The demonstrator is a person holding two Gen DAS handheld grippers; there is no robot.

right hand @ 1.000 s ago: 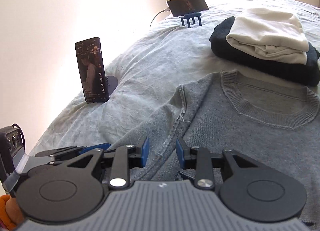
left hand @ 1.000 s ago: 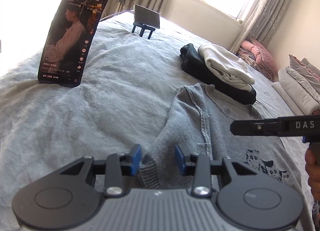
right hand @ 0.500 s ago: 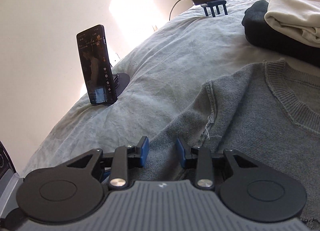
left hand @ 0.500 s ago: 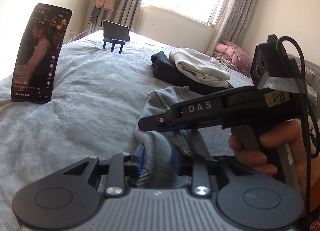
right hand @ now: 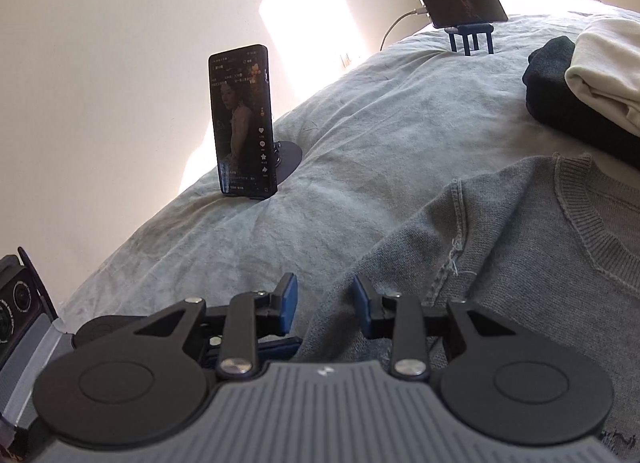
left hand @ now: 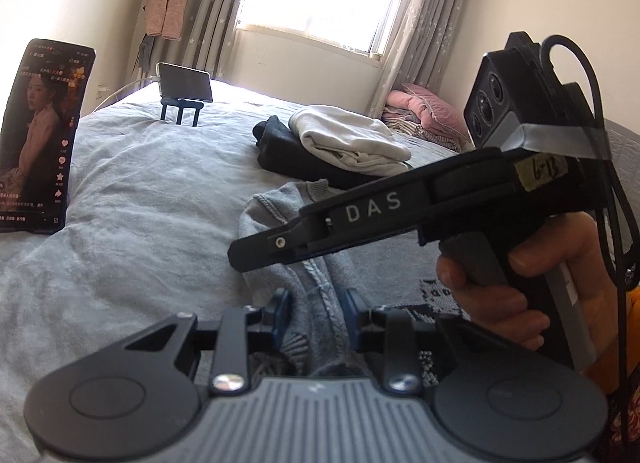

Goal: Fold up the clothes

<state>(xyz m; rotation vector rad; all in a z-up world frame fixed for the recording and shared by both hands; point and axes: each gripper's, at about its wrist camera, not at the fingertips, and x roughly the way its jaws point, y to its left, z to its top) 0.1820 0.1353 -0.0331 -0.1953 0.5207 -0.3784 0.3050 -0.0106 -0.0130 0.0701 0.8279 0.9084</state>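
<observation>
A grey knit sweater (left hand: 280, 207) lies spread on the pale bed cover (left hand: 140, 203). My left gripper (left hand: 316, 315) is shut on a bunched fold of its sleeve, and the fabric fills the gap between the blue pads. My right gripper (left hand: 240, 259), held by a hand (left hand: 500, 295), reaches across just above that sleeve. In the right wrist view the right gripper (right hand: 326, 305) is open. The sweater (right hand: 520, 243) has its sleeve edge running under the gap, beside the right pad, with bed cover showing by the left pad. Its round collar lies to the right.
A folded stack, a white garment (left hand: 344, 143) on a dark one (right hand: 552, 95), sits beyond the sweater. An upright phone (left hand: 40, 135) (right hand: 242, 127) stands at the left. A second phone on a small blue stand (left hand: 184, 83) (right hand: 464, 7) is further back. Pink pillows (left hand: 424, 103) lie under the window.
My left jaws narrowed onto the sleeve fabric and now pinch it. The right gripper swung in front of the left camera and shifted left, from the shoulder seam to the sleeve edge.
</observation>
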